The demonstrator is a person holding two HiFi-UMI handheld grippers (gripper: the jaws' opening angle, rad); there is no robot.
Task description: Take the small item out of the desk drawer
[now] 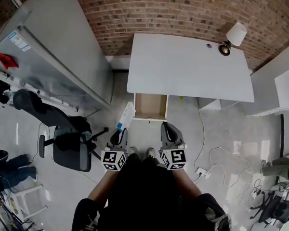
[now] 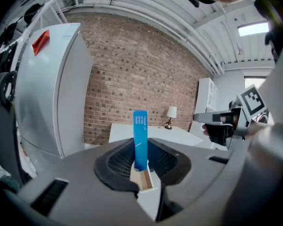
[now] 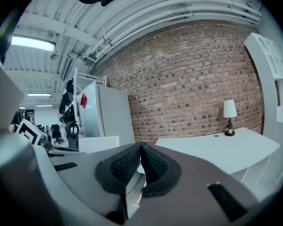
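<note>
Brick wall [image 1: 183, 4] at the back, with a white worktop [image 1: 188, 66] set against it and a small lamp [image 1: 232, 37] with a white shade on its far right corner. Under the near edge of the worktop, a drawer [image 1: 151, 106] standing open, its wooden bottom in plain sight from the head view. To the left, a tall white cabinet [image 1: 62, 47] and a black office chair [image 1: 62, 138]; to the right, loose cables [image 1: 216, 153] on the pale floor [image 1: 221, 124].

Left gripper [image 1: 119, 137] raised in front of the body, jaws clamped on the lower end of a slim blue box [image 2: 140, 135]. In the left gripper view, box upright between the two black pads [image 2: 118, 161], its upper part well clear of them and set against the brick wall. From the head view, same box [image 1: 126, 115] out of the drawer, just beside the drawer's left front corner, white side up.

Right gripper [image 1: 167, 131] level with the left and near it, pointing toward the worktop. Its jaws together [image 3: 140, 161], ribbed pads meeting at the tips, holding no item. Marker cubes [image 1: 113, 160] of both grippers close to the person's chest.
</note>
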